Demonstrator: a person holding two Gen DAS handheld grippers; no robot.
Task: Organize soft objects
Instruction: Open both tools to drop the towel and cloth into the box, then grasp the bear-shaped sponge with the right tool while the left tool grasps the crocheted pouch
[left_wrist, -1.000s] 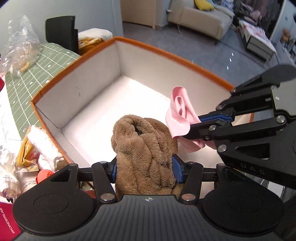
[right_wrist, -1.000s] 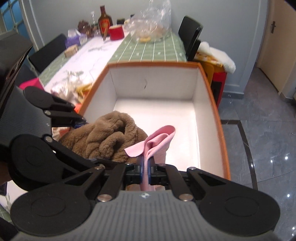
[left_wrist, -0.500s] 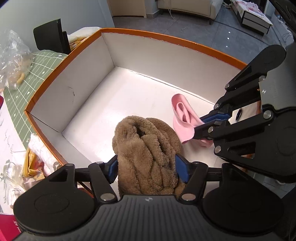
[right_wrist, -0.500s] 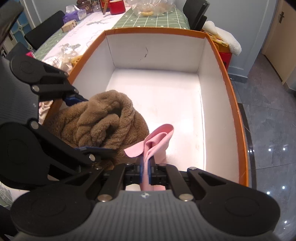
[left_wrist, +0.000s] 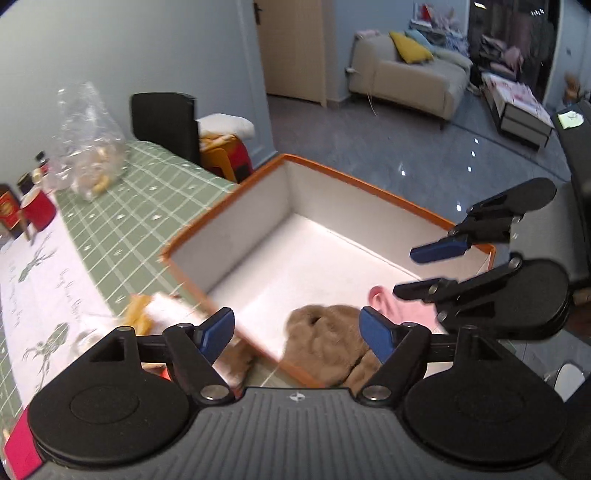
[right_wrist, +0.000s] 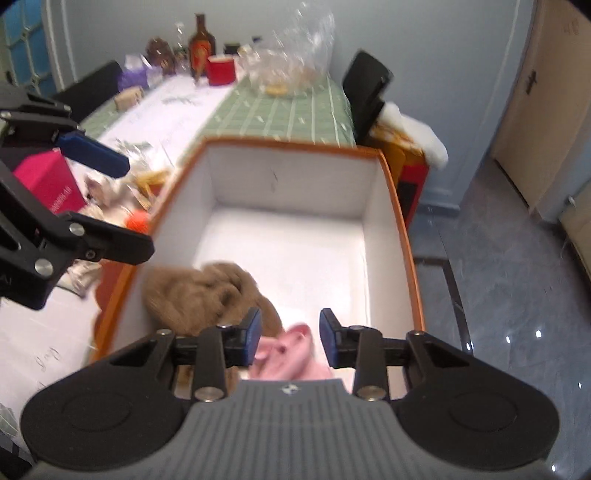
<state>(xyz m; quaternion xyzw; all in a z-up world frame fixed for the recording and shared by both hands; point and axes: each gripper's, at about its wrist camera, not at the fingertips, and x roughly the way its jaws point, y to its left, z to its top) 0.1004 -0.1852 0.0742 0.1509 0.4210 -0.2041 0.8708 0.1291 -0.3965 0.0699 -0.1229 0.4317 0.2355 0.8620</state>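
Brown fleece (left_wrist: 325, 341) and pink cloth (right_wrist: 291, 356) in box (right_wrist: 402, 229), both jaws spread

towel (right_wrist: 207, 295) and cloth (right_wrist: 291, 354) (touching) in box (right_wrist: 373, 192)

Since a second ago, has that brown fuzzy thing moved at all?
Yes. The brown cloth has left the left claw, which now stands open, and lies on the box floor in the near corner, beside the pink cloth.
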